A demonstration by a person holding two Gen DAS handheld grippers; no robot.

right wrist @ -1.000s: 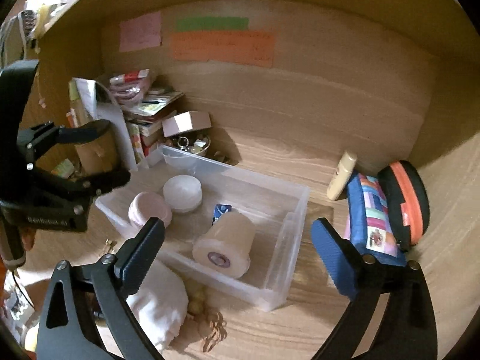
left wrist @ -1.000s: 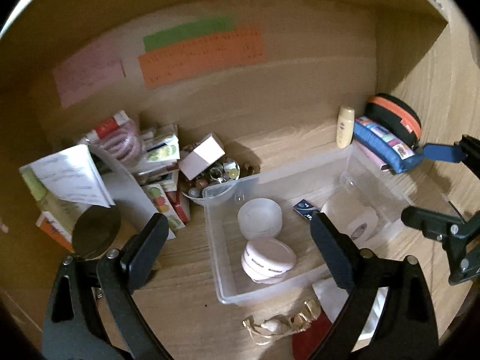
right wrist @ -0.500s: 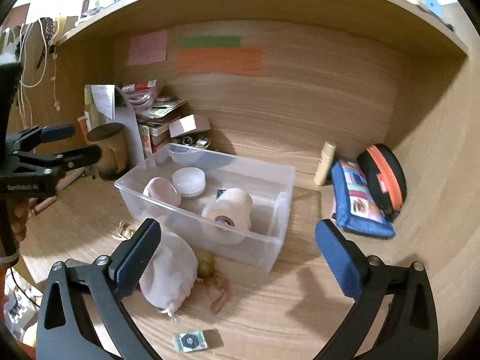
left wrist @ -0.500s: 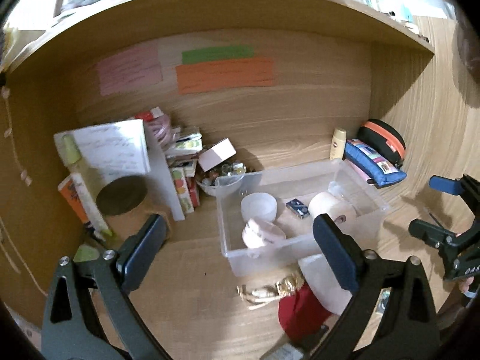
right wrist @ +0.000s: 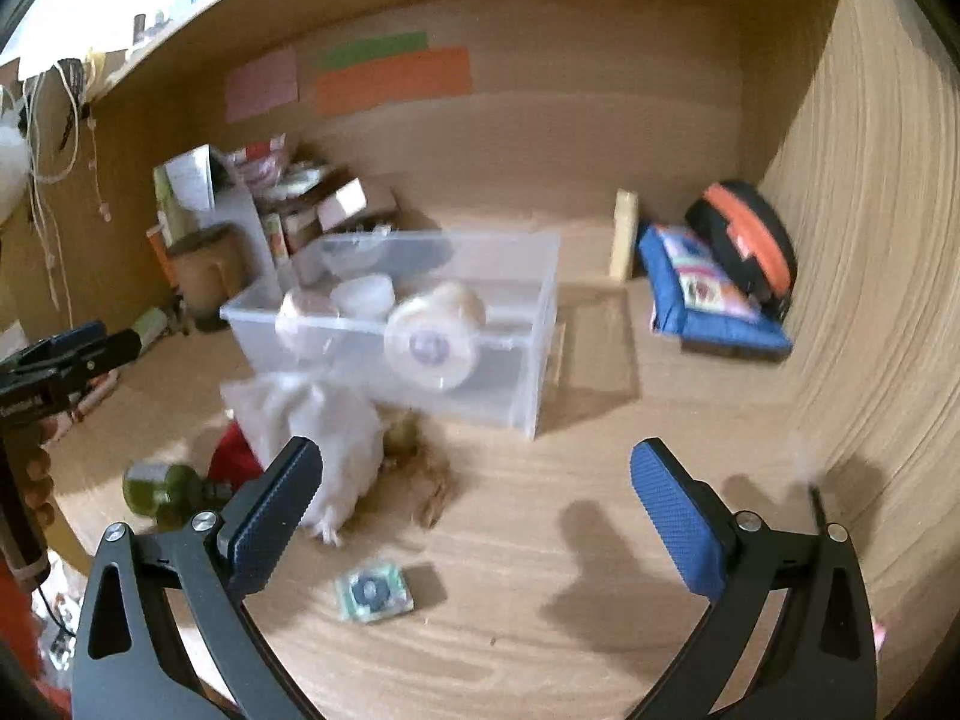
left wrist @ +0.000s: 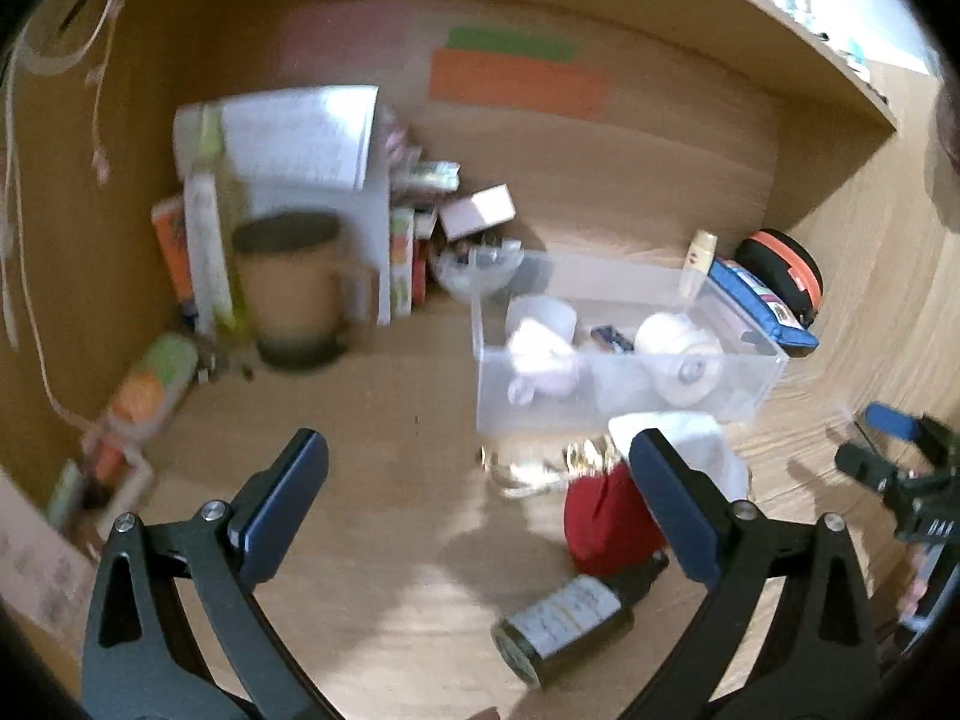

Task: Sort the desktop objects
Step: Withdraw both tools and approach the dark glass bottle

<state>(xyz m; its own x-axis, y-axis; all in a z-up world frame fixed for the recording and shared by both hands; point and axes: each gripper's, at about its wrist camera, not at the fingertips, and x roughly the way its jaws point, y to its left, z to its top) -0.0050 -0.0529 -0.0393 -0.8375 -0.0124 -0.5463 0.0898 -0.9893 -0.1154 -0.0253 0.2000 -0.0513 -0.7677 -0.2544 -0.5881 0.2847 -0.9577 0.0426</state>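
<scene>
A clear plastic bin point(left wrist: 630, 408) point(right wrist: 528, 324) stands mid-desk and holds a tape roll point(left wrist: 681, 354) point(right wrist: 435, 339), a white jar point(right wrist: 363, 297) and a pink jar point(left wrist: 540, 360). In front of it lie a white pouch point(right wrist: 336, 432) point(left wrist: 714, 444), a red pouch point(left wrist: 600, 522), a gold clip point(left wrist: 528, 468), a green bottle point(left wrist: 567, 621) point(right wrist: 159, 489) and a small teal packet point(right wrist: 373, 591). My left gripper point(left wrist: 477, 510) is open and empty above the desk. My right gripper point(right wrist: 474, 516) is open and empty above the packet.
A brown cup point(left wrist: 288, 288), papers and boxes point(left wrist: 300, 144) crowd the back left corner. A blue pouch point(right wrist: 702, 300), an orange-black case point(right wrist: 744, 246) and a small tube point(right wrist: 623, 234) sit at the back right. Wooden walls enclose the desk on three sides.
Both grippers have pulled back from the bin toward the desk's front. The green bottle and more of the front desk have come into view. Both stay open.
</scene>
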